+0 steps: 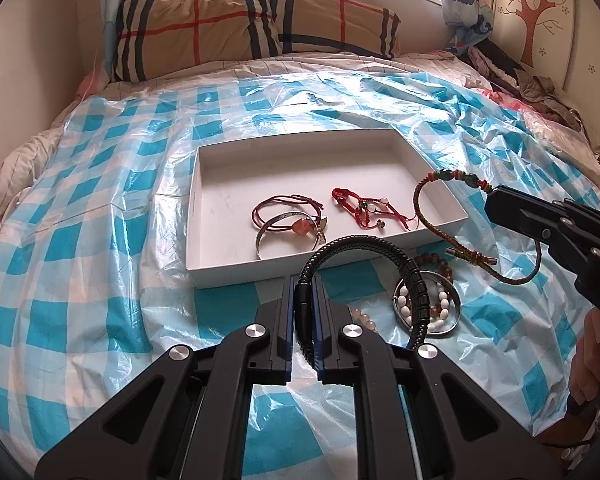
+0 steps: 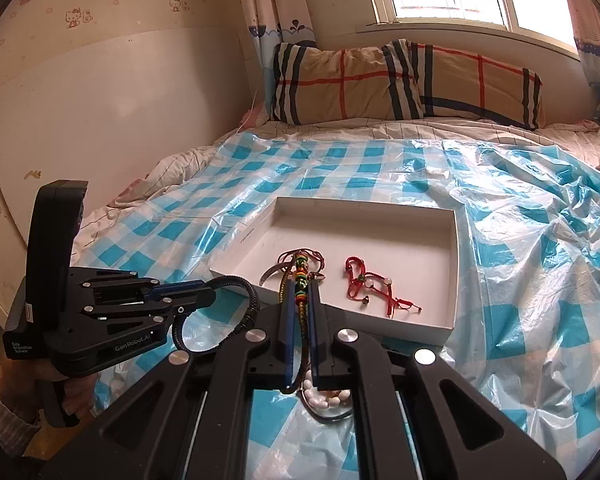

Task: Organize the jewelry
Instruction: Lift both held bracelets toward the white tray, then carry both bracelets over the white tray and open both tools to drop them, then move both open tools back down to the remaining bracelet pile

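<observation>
On the bed, over the blue-checked plastic sheet, the white tray lies with its long axis running left to right across the left wrist view, its near edge facing both grippers. Starting at the left, the left gripper has its jaws pinched narrow on the black braided bracelet, which arcs up from between the fingers and curls over to the right; the tips sit just short of the tray's near edge, about at its middle, so the tray lies straight ahead of these jaws. Inside the tray, toward the near edge, lie a dark red cord bracelet overlapping a silver bangle, then the bright red knotted bracelet to their right. Outside, near the tray's near right corner, a small pile of beaded bracelets rests on the sheet. Furthest right, the right gripper is clamped narrow on the green-and-red woven bracelet, held up in the air with its beaded end over the tray's right edge and its loop hanging outside. Judging by this, the right hand is marginally nearer to a drop, needing only a short reach leftward over the rim.
</observation>
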